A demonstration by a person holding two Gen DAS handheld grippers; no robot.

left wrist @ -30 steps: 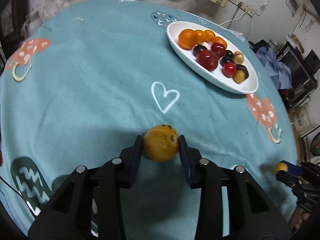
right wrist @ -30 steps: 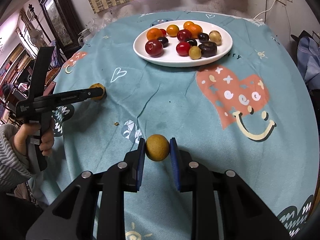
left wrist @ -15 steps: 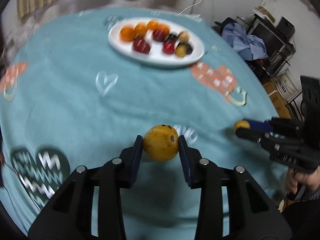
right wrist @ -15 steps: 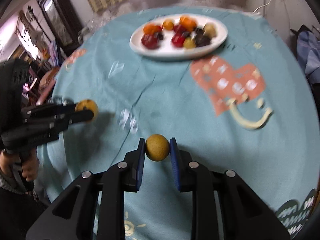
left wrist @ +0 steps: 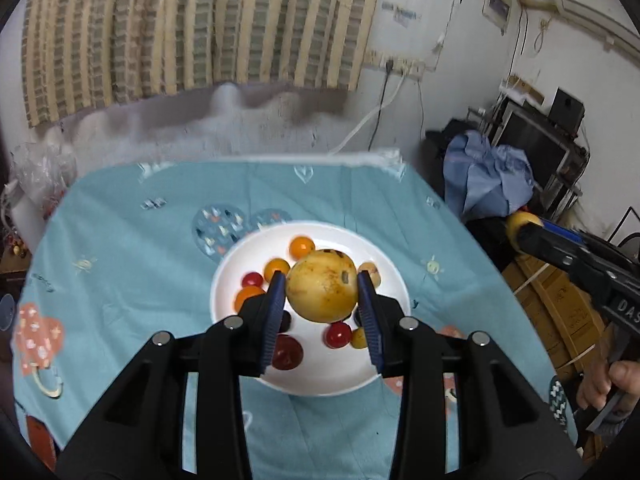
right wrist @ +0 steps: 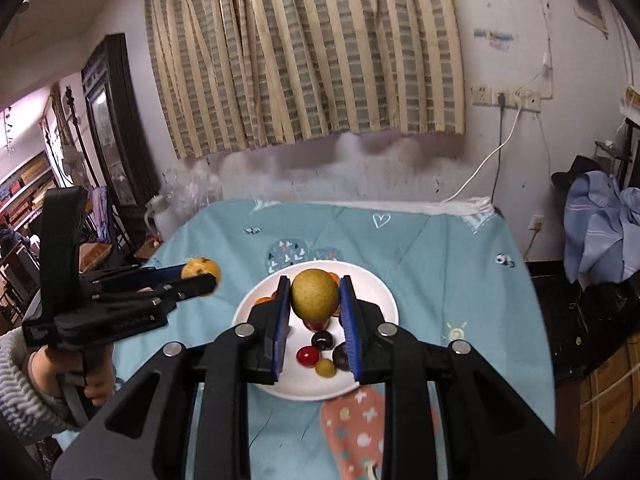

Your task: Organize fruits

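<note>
My left tongs (left wrist: 322, 294) clamp a speckled yellow round fruit (left wrist: 322, 291), my right tongs (right wrist: 314, 298) a smaller olive-yellow round fruit (right wrist: 314, 294); both are carried, apparently aloft, over the white oval plate (left wrist: 320, 376) for release among its small fruits.

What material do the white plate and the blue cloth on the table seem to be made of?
The white plate looks like glazed ceramic, perhaps melamine: smooth and slightly glossy, with an even, rounded rim. The blue tablecloth looks like thin woven fabric: matte, with printed hearts and soft creases.
</note>
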